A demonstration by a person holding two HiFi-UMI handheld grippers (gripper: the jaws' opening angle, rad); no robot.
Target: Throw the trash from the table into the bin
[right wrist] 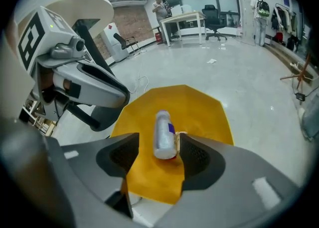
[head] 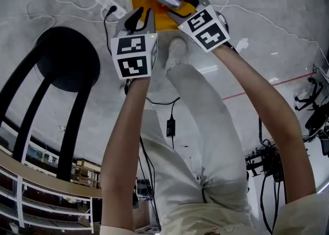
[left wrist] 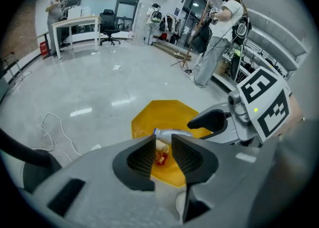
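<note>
Right gripper point(right wrist: 158, 140) first: its jaws stand wide apart, and a silvery plastic bottle with a blue label point(right wrist: 163, 134) sits between them. The bottle is close against one pad with a clear gap to the other, so nothing is clamped. It hangs right over the yellow eight-sided bin point(right wrist: 199, 107), neck pointing away from the camera. Whether it is in the air or already lying inside the bin, I cannot tell. Over to the left gripper point(left wrist: 162, 144): its jaws are parted by only a narrow slot, and no pad presses on anything. Through that slot a small crumpled beige-and-red scrap point(left wrist: 160, 153) shows against the bin's yellow inside, just beside the bottle's base. Both grippers point steeply down above the bin, side by side, the right one over its middle and the left one over its near left edge. At the bin's near rim stands the person's white shoe point(head: 176, 51) on the grey polished floor point(head: 267, 33). Just left of the bin lies a white power strip point(head: 110, 5) with a plug in it. Further left of the bin stands a black round stool point(head: 67, 59).
</note>
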